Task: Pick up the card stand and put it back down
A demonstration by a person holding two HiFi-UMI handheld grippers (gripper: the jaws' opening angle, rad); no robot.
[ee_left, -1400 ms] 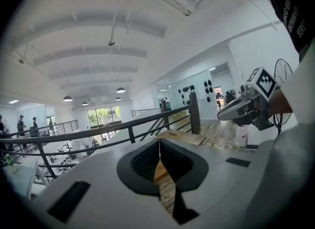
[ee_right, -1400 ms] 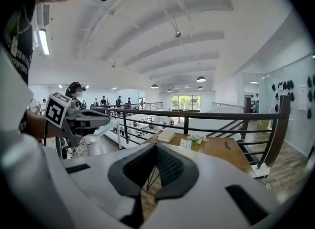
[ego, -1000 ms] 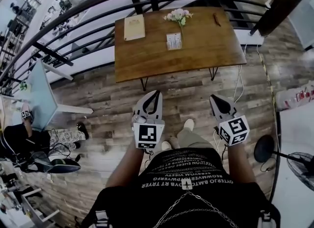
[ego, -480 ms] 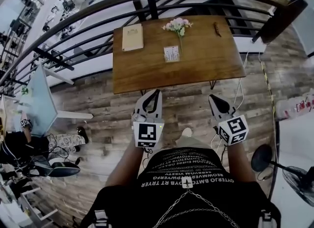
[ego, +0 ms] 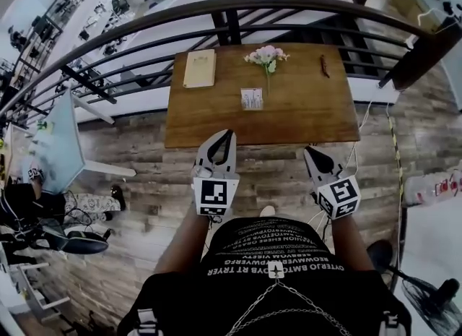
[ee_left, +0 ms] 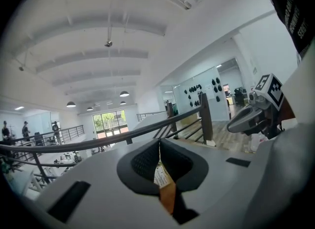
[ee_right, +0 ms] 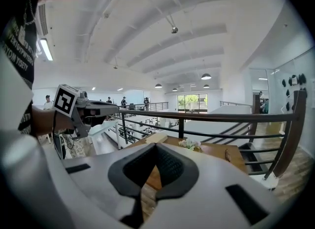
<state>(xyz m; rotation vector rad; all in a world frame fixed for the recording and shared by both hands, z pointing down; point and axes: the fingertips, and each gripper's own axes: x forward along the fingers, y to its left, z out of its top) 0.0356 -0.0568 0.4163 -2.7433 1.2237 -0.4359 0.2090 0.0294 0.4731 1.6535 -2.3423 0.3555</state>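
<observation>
Both pairs of jaws are pressed together with nothing between them. Head view: the left gripper (ego: 228, 134) and right gripper (ego: 309, 151) hang just short of the table (ego: 317, 121), and the card stand (ego: 252, 98) stands upright mid-table, ahead and between them (nearer the left one), its broad face seemingly square to the person. Left gripper view: the tips meet, and the card shows straight down the slit below them, so this side looks better lined up. Right gripper view: tips closed, flowers (ee_right: 189, 144) ahead; the stand itself is hidden behind the jaws.

Office mezzanine — railing (ego: 238, 0), desks (ee_right: 140, 124) below
</observation>
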